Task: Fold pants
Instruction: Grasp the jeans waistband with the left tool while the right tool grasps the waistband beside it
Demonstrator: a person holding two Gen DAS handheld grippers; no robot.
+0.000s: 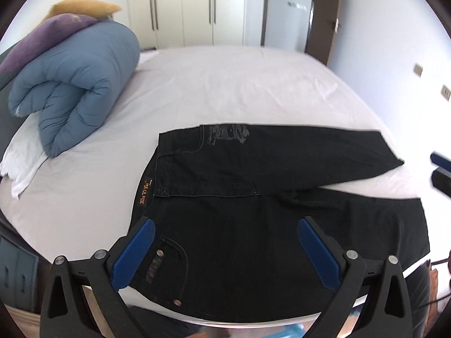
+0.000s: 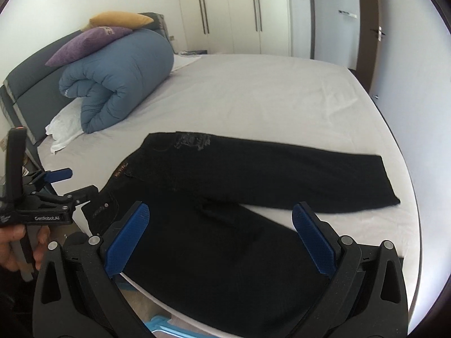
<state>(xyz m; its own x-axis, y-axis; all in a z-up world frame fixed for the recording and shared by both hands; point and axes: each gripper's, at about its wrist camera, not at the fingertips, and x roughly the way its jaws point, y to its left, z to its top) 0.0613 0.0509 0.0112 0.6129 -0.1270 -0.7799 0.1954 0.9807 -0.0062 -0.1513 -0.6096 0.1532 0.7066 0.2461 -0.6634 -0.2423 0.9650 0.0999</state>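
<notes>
- Black jeans [image 1: 253,197] lie spread flat on a white-sheeted bed [image 1: 225,84], waistband toward 9 o'clock in the left wrist view, the two legs running toward 3 o'clock and splayed apart in a narrow V.
- Your left claw [image 1: 225,242] hovers over the near hip and pocket, its blue pads wide apart and holding nothing.
- Your right claw [image 2: 220,231] hangs over the near leg, likewise spread open and empty.
- Judging by this, the fold has not begun; you are at the approach step.
- The next move likely calls for pinching the near edge, one claw at the waistband and one lower down the leg, then carrying that leg toward 12 o'clock onto the far leg.
- A rolled blue duvet [image 1: 76,90] with purple and yellow pillows sits at 10 o'clock, well apart from the jeans.
- The near leg's hem is cut off behind the claw bodies at 5 o'clock, and the dark fabric hides most seams and creases.
- The right wrist view is blurred.
</notes>
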